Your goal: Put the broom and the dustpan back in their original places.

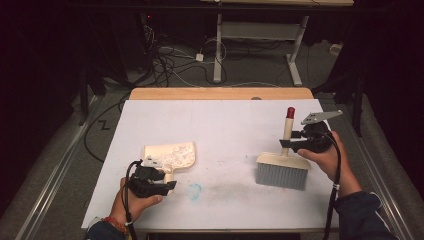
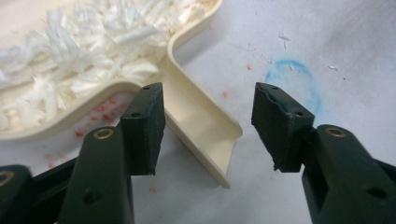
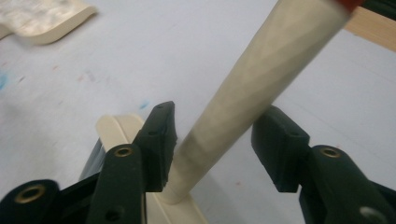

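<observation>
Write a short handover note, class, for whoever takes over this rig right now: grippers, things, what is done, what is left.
Left gripper: open, dustpan handle between the jaws, not pinched.
Right gripper: open, brush handle between the jaws, one pad touching it.
The dustpan, full of white shreds, lies left on the white table; the brush stands upright on its bristles at right.
Done: shreds swept up.
Left: probably withdraw both grippers.

— What do we see beyond our table (image 1: 150, 200)?
— A dark room, grey carpet floor (image 1: 65, 150), tangled cables (image 1: 170, 62), and a white desk frame (image 1: 260, 35) standing farther back.
</observation>
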